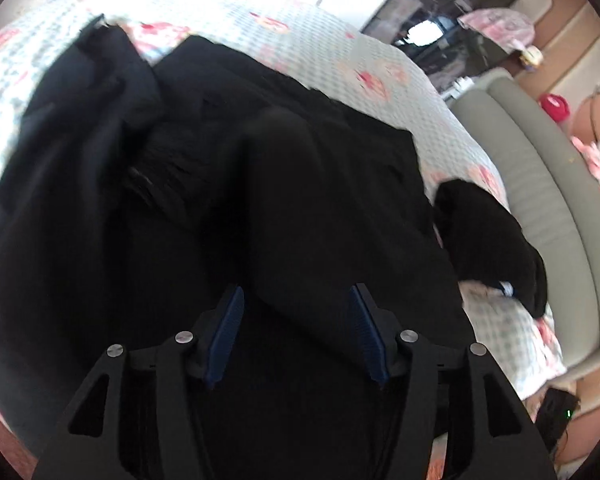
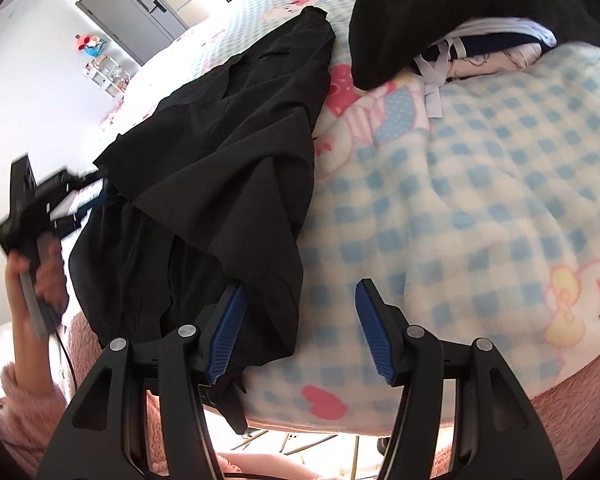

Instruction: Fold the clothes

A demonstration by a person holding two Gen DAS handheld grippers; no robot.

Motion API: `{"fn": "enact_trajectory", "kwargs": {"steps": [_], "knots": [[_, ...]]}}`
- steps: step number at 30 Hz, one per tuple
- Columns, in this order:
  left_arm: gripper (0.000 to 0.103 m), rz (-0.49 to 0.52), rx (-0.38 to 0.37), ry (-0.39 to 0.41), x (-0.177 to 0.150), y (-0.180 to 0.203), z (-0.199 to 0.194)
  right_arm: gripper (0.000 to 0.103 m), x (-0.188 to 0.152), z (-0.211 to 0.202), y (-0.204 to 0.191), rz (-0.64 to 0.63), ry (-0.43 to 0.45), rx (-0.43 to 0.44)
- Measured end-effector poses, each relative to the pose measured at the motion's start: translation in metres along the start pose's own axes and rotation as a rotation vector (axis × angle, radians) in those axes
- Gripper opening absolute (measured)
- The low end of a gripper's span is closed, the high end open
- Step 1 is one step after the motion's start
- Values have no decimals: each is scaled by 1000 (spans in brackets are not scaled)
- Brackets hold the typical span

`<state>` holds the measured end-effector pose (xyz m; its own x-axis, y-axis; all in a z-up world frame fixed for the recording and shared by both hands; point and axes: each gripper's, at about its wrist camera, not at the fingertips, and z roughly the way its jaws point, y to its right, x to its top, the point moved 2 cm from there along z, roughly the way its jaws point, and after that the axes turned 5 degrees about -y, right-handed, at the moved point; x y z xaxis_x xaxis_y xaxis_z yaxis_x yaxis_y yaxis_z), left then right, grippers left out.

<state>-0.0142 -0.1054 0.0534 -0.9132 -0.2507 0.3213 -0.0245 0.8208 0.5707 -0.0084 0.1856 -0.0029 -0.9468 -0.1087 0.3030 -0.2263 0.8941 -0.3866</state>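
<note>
A black garment lies crumpled across a blue-and-white checked blanket on a bed. My left gripper hovers low over it, open, and a raised fold of the black cloth runs between its blue pads without being pinched. In the right wrist view the same garment lies to the left, its lower hem against the left pad of my right gripper. That gripper is open above the blanket near the bed's front edge. The left gripper shows blurred at far left, held by a hand.
A second pile of dark clothes with white and navy pieces beneath sits at the blanket's far right; it shows as a black heap in the left wrist view. A grey padded bed frame runs alongside. A dark cabinet stands beyond the bed.
</note>
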Motion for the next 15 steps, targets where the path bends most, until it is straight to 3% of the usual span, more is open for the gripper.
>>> {"fn": "enact_trajectory", "kwargs": {"steps": [3,4,6,9,11,13,15], "knots": [[62,4,-195,-130,-37,18,35,61,-2,14,2,4,-28,-20],[64,14,-223,-163,-48,31,46,61,-2,18,3,6,-37,-26],[64,27,-177,-205,-64,42,66,61,-4,28,5,9,-55,-40],[63,39,-129,-112,-56,50,61,50,-6,35,7,8,-71,-67],[43,22,-120,-21,-40,47,50,50,-10,28,7,-2,-56,-100],[21,21,-54,25,-26,42,41,50,-14,21,7,-11,-42,-134],[15,40,60,75,-14,35,30,51,-18,14,7,-21,-27,-167]]}}
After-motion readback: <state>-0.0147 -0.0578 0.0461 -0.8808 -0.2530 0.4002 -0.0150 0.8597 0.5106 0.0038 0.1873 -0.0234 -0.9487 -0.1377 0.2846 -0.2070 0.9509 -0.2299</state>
